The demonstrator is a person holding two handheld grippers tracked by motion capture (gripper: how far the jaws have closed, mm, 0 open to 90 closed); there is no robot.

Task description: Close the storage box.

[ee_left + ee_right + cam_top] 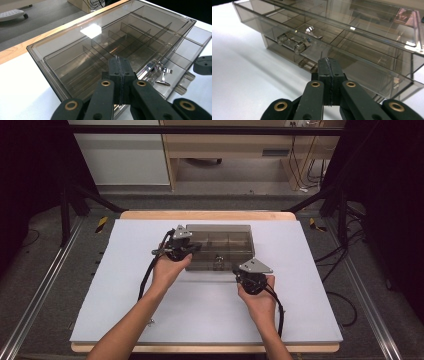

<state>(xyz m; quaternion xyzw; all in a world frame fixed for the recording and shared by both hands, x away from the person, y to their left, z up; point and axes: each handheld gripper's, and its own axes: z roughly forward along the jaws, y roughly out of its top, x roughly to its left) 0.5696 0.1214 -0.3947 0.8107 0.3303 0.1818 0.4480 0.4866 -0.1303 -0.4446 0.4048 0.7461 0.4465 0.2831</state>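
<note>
A smoky clear plastic organizer box (218, 236) with inner dividers stands at the middle of the white table top (125, 285). Its upper drawer (352, 50) sticks out a little toward me, with a clear handle (292, 41) on the front. Small metal parts (162, 75) lie in one drawer compartment (312, 32). My left gripper (196, 248) rests at the box's left front corner, its jaws shut and empty over the lid (119, 62). In front of the drawer, toward its right side, my right gripper (242, 270) is shut with nothing held (329, 62).
The wooden table edge (205, 215) runs behind the box. Metal rails (40, 290) flank the table on both sides. Bare white surface lies to the left, right and front of the box. Cables (147, 275) trail from both grippers along the forearms.
</note>
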